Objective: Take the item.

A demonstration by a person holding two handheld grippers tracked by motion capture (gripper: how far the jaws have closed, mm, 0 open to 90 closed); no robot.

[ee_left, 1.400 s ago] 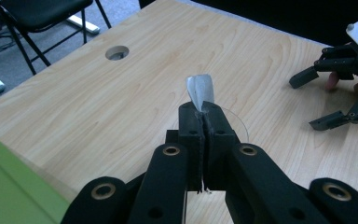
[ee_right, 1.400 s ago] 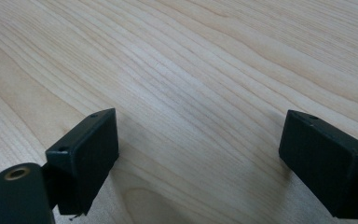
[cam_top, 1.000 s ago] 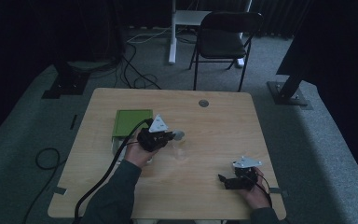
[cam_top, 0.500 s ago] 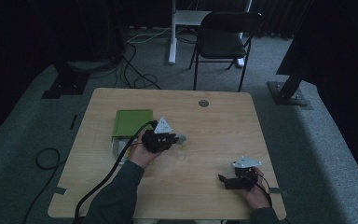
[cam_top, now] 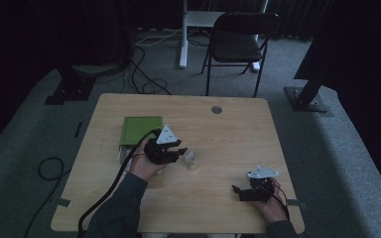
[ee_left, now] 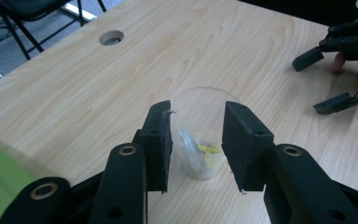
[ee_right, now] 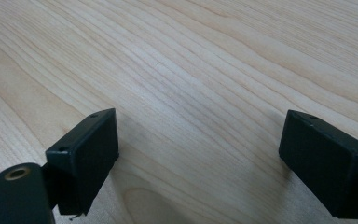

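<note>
A: Starting at the left, we see one green book (cam_top: 140, 130) lying flat just behind and to the left of the left claw (cam_top: 179, 153), with its far side well short of the bench (cam_top: 228, 129) edge. One black cable (cam_top: 109, 188) trails from that claw back over the near edge.

B: And the left claw itself? We have its jaws standing either side of the one clear plastic cup (ee_left: 200, 135), which is upright on the bench with something yellow at its bottom. They have just been opening; the cup is between them, but the pads look a little apart from its wall, so we see no grip.

A: Compared with a second ago, we find the cup now standing free on the wood just ahead of that claw, where earlier the claw was closed about it.

B: To the right of the cup we have bare wood, open room all the way to the right claw (cam_top: 242, 192), well apart near the front right corner. Its jaws are spread wide over bare wood, holding nothing, and it has not shifted.

A: So we count two claws, one cup, one book, and one round hole (cam_top: 217, 109) far behind.
</note>
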